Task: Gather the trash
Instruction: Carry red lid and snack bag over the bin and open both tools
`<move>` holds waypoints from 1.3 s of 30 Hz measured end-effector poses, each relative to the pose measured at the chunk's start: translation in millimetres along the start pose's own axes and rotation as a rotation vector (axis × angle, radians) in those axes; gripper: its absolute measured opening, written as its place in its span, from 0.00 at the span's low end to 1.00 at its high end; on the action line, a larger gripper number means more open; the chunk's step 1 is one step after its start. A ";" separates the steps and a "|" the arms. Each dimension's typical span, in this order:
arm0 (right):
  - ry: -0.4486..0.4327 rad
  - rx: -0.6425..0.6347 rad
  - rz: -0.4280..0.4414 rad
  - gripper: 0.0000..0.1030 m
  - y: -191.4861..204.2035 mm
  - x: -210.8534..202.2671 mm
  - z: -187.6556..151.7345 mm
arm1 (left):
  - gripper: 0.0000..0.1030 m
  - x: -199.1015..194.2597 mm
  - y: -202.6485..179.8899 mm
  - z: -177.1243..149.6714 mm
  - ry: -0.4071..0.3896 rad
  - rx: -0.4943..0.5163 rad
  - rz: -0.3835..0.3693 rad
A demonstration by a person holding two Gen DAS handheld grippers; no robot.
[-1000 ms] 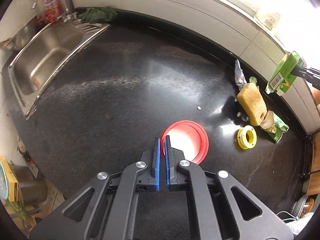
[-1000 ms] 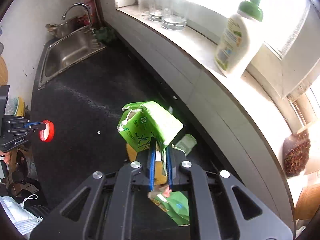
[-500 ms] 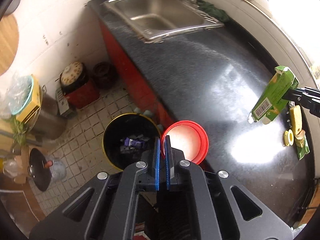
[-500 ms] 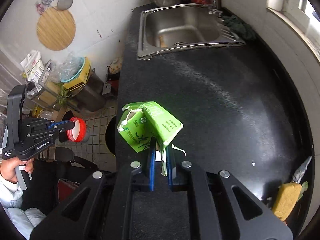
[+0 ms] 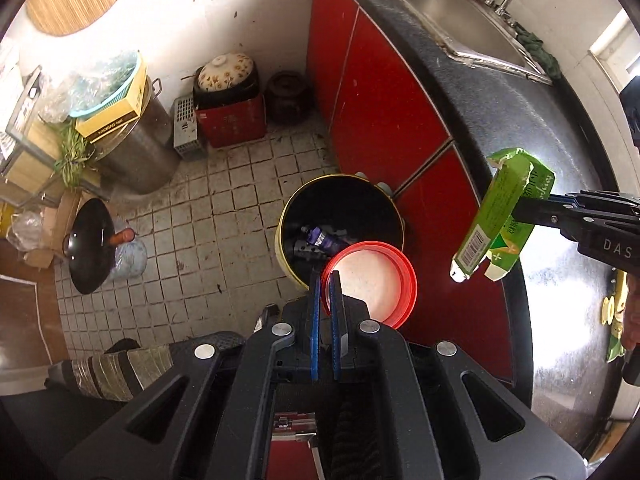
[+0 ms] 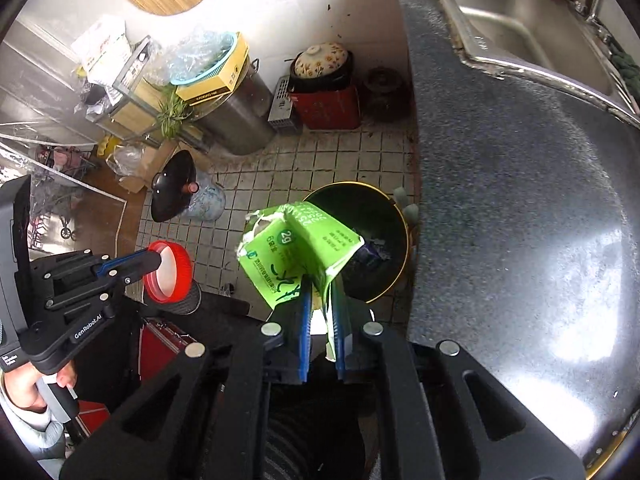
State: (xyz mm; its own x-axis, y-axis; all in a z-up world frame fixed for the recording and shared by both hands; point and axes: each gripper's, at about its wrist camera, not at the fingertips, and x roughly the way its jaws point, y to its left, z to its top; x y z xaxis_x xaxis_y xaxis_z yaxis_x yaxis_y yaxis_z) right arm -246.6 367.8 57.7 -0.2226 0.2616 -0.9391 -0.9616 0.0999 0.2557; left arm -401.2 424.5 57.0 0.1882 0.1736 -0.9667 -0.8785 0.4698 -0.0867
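My left gripper [image 5: 325,280] is shut on the rim of a red plastic lid [image 5: 374,280] and holds it over the near edge of a round yellow-rimmed trash bin [image 5: 340,200] on the tiled floor. The bin holds some dark wrappers. My right gripper [image 6: 320,284] is shut on a flattened green carton [image 6: 296,256], held in the air above the bin [image 6: 384,216]. The carton [image 5: 504,216] and the right gripper [image 5: 532,208] show at the right of the left wrist view. The left gripper [image 6: 154,262] with the lid [image 6: 170,276] shows at the left of the right wrist view.
The bin stands against red cabinet doors [image 5: 380,92] under a black counter [image 6: 520,200] with a steel sink [image 6: 520,12]. A steel pot [image 5: 132,148], a red box [image 5: 232,120], a black wok lid [image 5: 88,252] and cartons stand on the floor to the left.
Both grippers have swung from over the counter to over the floor. The lid and the carton now hang above the trash bin. Both stay shut on their loads.
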 end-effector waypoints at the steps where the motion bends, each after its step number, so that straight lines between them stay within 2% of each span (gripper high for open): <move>1: 0.013 -0.009 0.001 0.10 3.6 5.7 0.8 | 0.03 2.7 2.4 -0.6 0.008 -0.005 0.004; 7: 0.081 -0.038 0.004 0.10 7.7 38.0 9.1 | 0.03 19.0 8.0 4.5 0.043 -0.020 0.015; 13: 0.127 -0.003 0.040 0.10 -4.3 60.1 14.5 | 0.03 36.9 0.1 15.1 0.075 -0.010 -0.002; 22: 0.160 0.027 0.059 0.10 -15.4 76.2 27.9 | 0.03 54.9 -7.5 28.9 0.103 0.004 -0.020; 25: 0.141 0.069 0.093 0.11 -19.0 75.3 33.8 | 0.06 62.0 -9.7 34.1 0.122 0.015 -0.024; 27: 0.121 0.098 0.100 0.48 -21.5 70.3 37.6 | 0.22 65.5 -9.4 36.9 0.137 0.016 -0.020; 28: 0.094 0.093 0.098 0.84 -20.7 64.2 39.8 | 0.53 64.9 -9.7 38.5 0.131 0.015 -0.009; 29: 0.054 0.078 0.087 0.87 -19.0 54.4 41.8 | 0.75 61.0 -10.1 40.0 0.105 0.013 0.013; 32: -0.027 0.080 0.119 0.87 -18.6 24.2 47.1 | 0.79 47.0 -13.4 47.0 0.047 0.032 0.026; 35: -0.163 0.132 0.123 0.87 -30.7 -21.0 49.3 | 0.90 33.2 -20.6 57.4 -0.006 0.045 0.067; 36: -0.219 0.151 0.091 0.88 -39.0 -39.0 47.6 | 0.91 28.0 -26.2 62.3 -0.032 0.061 0.076; 37: -0.269 0.169 0.051 0.94 -50.4 -55.9 43.8 | 0.93 24.6 -32.2 66.6 -0.054 0.075 0.079; 39: -0.346 0.217 -0.059 0.94 -83.8 -87.2 26.9 | 0.94 18.4 -50.7 76.1 -0.091 0.112 0.073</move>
State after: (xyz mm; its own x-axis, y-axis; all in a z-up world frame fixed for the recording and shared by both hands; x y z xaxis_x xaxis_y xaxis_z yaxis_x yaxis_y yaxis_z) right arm -142.3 362.4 124.4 -0.0659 0.5530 -0.8306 -0.9066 0.3146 0.2813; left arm -319.8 469.8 61.9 0.1691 0.2858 -0.9433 -0.8379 0.5456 0.0151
